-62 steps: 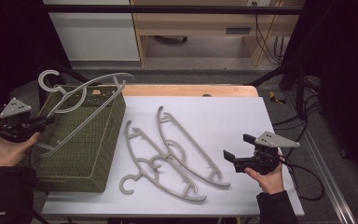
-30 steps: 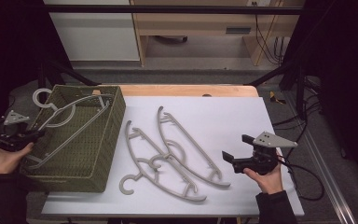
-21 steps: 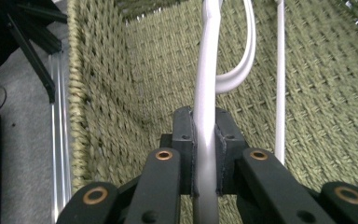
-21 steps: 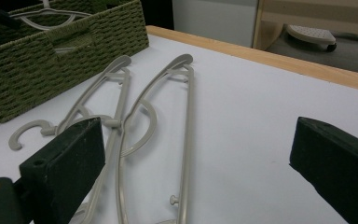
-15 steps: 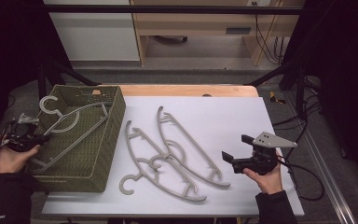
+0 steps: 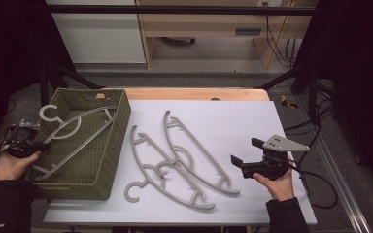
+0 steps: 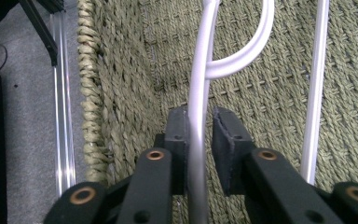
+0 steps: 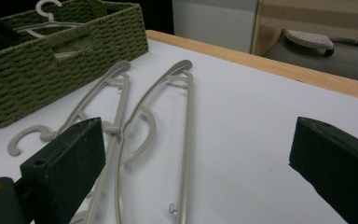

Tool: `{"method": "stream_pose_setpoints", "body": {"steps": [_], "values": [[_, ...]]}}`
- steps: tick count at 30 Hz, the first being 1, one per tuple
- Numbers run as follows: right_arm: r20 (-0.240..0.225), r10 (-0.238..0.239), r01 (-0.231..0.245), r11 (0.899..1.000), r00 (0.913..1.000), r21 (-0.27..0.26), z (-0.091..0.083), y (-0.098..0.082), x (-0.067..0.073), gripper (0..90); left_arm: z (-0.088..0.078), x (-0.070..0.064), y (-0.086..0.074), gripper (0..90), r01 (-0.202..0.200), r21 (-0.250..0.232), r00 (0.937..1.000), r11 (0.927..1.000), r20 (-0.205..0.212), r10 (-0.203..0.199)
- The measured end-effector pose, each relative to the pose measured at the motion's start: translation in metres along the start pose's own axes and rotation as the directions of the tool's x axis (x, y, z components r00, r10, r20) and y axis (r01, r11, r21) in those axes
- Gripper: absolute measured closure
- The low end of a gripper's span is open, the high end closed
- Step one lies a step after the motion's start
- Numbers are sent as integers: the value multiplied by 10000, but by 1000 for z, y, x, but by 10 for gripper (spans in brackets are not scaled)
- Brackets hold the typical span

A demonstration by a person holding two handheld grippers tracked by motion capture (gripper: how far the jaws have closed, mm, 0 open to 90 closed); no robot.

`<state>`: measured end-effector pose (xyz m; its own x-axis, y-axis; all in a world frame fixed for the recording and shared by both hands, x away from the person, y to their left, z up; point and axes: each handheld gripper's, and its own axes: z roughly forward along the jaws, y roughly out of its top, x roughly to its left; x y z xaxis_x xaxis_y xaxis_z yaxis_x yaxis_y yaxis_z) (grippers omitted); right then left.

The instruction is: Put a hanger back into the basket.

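The left claw has just been easing apart, the hanger's thin bar between its pads with a sliver of gap showing. The hanger lies slantwise in the green basket at the desk's left edge, hook toward the far-left corner. It looks light, stiff and slick; the straight bar is best gripped. The right claw gapes wide, empty.

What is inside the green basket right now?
One grey hanger lies in the woven basket, its hook over the far left rim. The near wall hides the floor's near edge.
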<state>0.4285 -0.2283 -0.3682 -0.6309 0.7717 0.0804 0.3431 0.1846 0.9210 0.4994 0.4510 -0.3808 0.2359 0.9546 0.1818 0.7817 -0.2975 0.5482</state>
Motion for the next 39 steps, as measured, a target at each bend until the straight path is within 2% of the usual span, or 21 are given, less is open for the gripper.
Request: {"method": "stream_pose_setpoints", "body": {"steps": [2, 7, 10, 12, 14, 16, 17, 18, 20, 23, 24, 27, 28, 30, 33, 35, 36, 38, 39], "values": [[4, 1, -1, 10000, 10000, -37, 0, 2, 0, 39, -3, -1, 0, 733, 102, -165, 9999, 9998, -28, -102], [2, -41, 41, 10000, 10000, -55, 1, 5, 1, 41, -17, -3, -1, 680, 115, -745, 9997, 9972, 213, -100], [-44, -96, 96, 10000, 9999, 12, 2, 5, 2, 43, -30, -9, -1, 618, 178, -1379, 9987, 9903, 494, -111], [-44, -51, 51, 10000, 10000, 29, 2, 5, 2, 43, -38, -15, 0, 595, 207, -1879, 9973, 9820, 737, -69], [-74, -44, 44, 10000, 10000, 76, 4, 5, 3, 44, -48, -25, 0, 546, 248, -2590, 9940, 9656, 1098, 39], [-113, -24, 25, 9999, 9999, 101, 5, 5, 3, 46, -57, -36, 1, 458, 329, -3258, 9900, 9449, 1407, 141], [-113, -24, 25, 9999, 9999, 101, 5, 5, 3, 46, -60, -40, 1, 458, 322, -3497, 9883, 9363, 1509, 223], [-156, -50, 52, 9999, 9999, 137, 6, 5, 3, 46, -66, -47, 1, 428, 506, -3912, 9833, 9189, 1807, 228], [-158, -20, 22, 9999, 9999, 136, 8, 4, 5, 45, -73, -57, 1, 382, 666, -4477, 9730, 8917, 2271, 413], [-247, -42, 46, 9998, 9997, 177, 10, 4, 6, 40, -79, -74, 1, 325, 697, -5013, 9647, 8625, 2539, 697], [-219, -28, 32, 9998, 9998, 175, 11, 5, 7, 40, -80, -80, 1, 310, 764, -5163, 9588, 8530, 2728, 792], [-281, -40, 44, 9999, 9996, 123, 13, 7, 9, 41, -81, -98, 1, 232, 853, -5460, 9397, 8335, 3222, 1149], [-339, 1, 4, 9999, 9994, 140, 13, 7, 11, 42, -81, -103, 1, 232, 878, -5499, 9357, 8306, 3314, 1205], [-443, -16, 21, 9999, 9990, 132, 16, 8, 12, 43, -81, -117, 1, 192, 839, -5665, 9273, 8198, 3455, 1438], [-549, -195, 213, 9993, 9983, 322, 22, 7, 17, 42, -81, -133, 1, 135, 517, -5777, 9222, 8146, 3406, 1830], [-646, -195, 232, 9981, 9977, 571, 29, 5, 23, 40, -81, -141, 0, 96, 517, -5952, 9151, 8019, 3498, 2006], [-646, -195, 232, 9981, 9977, 571, 29, 5, 23, 40, -82, -145, 0, 96, 407, -5973, 9122, 8010, 3493, 2141], [-635, -233, 275, 9974, 9977, 665, 32, 4, 24, 40, -82, -150, -2, 80, 299, -6086, 9079, 7929, 3485, 2332], [-643, -195, 239, 9974, 9977, 678, 34, 4, 26, 43, -81, -153, -3, 74, 271, -6102, 9026, 7918, 3553, 2430]]}}
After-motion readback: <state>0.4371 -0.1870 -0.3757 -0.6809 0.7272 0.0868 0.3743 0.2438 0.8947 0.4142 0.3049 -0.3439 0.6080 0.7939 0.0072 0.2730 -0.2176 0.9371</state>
